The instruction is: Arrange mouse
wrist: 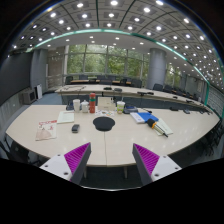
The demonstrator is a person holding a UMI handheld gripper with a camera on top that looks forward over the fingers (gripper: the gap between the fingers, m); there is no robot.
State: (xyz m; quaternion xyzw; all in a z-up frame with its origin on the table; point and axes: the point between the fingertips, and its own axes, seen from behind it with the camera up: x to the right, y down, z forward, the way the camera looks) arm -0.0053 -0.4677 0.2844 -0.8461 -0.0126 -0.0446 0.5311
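Purple-padded gripper (110,162) spread, holding nothing; mouse (75,128) sits at 11 o'clock beyond fingers, left of round black mousepad (104,124); approach low, centre mouse between pads before closing

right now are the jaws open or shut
Open: the two purple-padded fingers stand wide apart with bare cream table between them, holding nothing; the round black mouse pad lies beyond them.

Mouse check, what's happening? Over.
Tongs open, empty. Mouse on table, far ahead beside round mat. Nothing in the way.
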